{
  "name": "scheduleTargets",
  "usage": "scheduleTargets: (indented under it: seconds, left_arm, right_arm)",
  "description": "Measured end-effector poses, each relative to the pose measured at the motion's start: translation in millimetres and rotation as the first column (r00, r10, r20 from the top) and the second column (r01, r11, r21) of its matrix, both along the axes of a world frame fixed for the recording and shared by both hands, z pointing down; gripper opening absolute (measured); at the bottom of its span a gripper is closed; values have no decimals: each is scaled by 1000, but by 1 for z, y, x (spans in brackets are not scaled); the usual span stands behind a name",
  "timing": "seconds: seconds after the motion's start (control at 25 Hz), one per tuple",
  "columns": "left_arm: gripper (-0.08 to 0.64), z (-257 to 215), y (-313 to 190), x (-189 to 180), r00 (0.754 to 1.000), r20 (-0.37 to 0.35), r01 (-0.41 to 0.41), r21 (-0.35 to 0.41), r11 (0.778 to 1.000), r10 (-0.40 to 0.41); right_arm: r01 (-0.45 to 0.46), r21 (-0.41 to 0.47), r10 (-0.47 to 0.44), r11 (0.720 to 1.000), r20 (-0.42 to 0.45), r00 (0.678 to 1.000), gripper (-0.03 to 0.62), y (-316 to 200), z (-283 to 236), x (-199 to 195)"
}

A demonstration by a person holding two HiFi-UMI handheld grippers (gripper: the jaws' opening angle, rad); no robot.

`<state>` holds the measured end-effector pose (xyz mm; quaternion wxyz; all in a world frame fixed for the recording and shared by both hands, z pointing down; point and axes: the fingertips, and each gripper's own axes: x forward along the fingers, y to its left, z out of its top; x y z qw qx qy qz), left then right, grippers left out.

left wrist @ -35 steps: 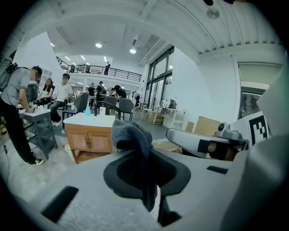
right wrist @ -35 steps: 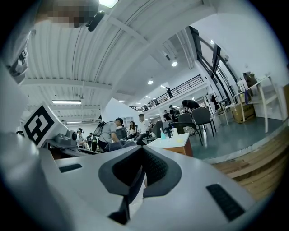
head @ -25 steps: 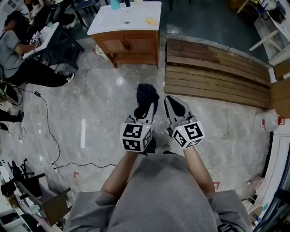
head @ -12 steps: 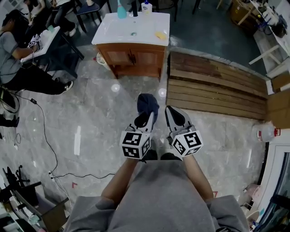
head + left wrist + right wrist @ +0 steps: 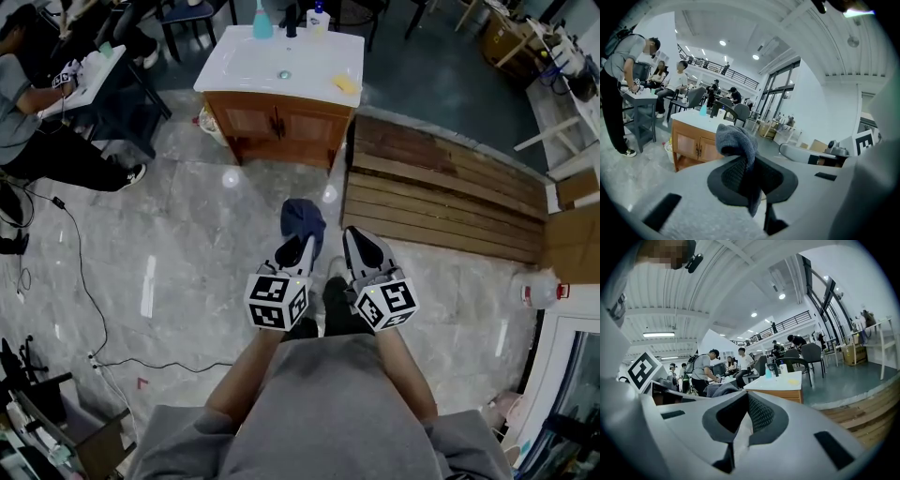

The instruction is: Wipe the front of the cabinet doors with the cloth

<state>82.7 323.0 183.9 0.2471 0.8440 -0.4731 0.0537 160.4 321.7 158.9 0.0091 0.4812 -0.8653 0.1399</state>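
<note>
A wooden cabinet (image 5: 279, 125) with a white sink top (image 5: 246, 64) stands across the floor, its two doors (image 5: 697, 148) shut. My left gripper (image 5: 302, 246) is shut on a dark blue cloth (image 5: 302, 217), which bunches above the jaws and hangs between them in the left gripper view (image 5: 738, 144). My right gripper (image 5: 362, 240) is held beside it, shut with nothing between its pads. Both are held in front of the person's body, well short of the cabinet. The right gripper view shows the cabinet (image 5: 785, 389) in the distance, with the cloth (image 5: 719, 389) at the left.
Brown wooden planks (image 5: 445, 187) lie on the floor right of the cabinet. A teal bottle (image 5: 263, 21) and a yellow sponge (image 5: 346, 83) sit on the sink top. A seated person (image 5: 42, 122) is at a table far left. A cable (image 5: 80, 272) trails over the floor.
The person has walked toward the cabinet, which now sits lower and nearer in the head view. Both grippers keep the same pose, the left still holding the cloth.
</note>
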Motion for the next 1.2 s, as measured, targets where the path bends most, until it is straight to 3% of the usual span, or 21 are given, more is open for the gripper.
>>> scheduleTargets:
  seconds: [0.56,1.2]
  left_arm:
    - [35,30,-90,-11,988,-11,153,-67,986,-154]
    - [35,43,-199,25,971,26,240,-119,963,-239]
  right_arm:
    - [133,-59,-133,989,4,991,8,-107,27,-9]
    - [208,-124,-201,970,66,977,8,-226,41,29]
